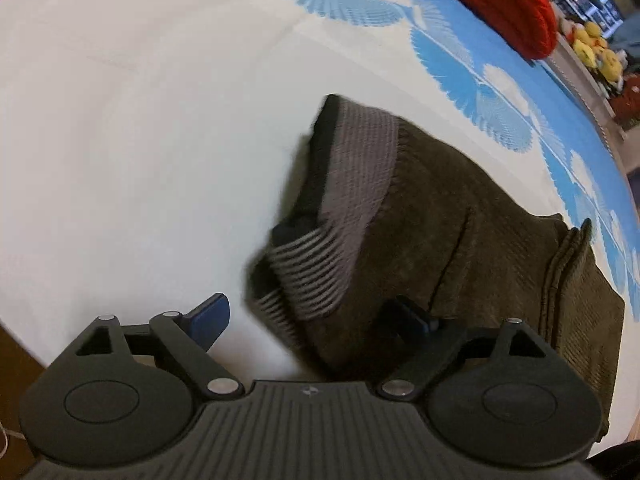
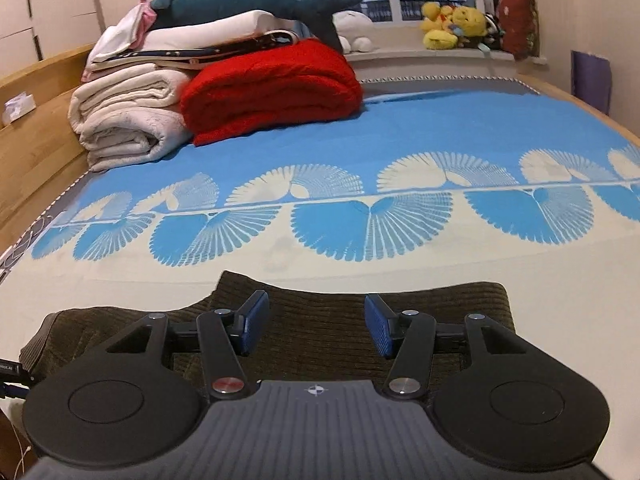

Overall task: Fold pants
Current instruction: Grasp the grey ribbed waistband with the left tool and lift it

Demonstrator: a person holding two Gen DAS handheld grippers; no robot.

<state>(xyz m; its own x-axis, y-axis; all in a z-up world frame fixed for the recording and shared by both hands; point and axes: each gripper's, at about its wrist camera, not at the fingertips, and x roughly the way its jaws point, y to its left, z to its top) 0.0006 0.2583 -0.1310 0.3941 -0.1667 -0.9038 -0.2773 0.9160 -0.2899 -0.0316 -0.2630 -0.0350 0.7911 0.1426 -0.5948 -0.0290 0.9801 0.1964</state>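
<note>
Dark olive corduroy pants [image 1: 460, 220] lie folded on the cream part of the bedsheet [image 1: 140, 120], their grey ribbed waistband [image 1: 360, 168] turned up at the left end. My left gripper [image 1: 316, 316] hangs over that waistband end, jaws wide open; one blue pad is over the sheet and the other over the cloth, and neither presses on it. In the right wrist view the pants [image 2: 340, 304] spread flat beneath my right gripper [image 2: 316, 324], which is open with nothing clamped between its blue pads.
A red folded blanket [image 2: 272, 88] and rolled white blankets [image 2: 128, 120] are stacked at the bed's far left, with a plush shark [image 2: 260, 4] on top. Yellow plush toys [image 2: 452, 24] sit on the window sill. A wooden bed frame [image 2: 36, 132] runs along the left.
</note>
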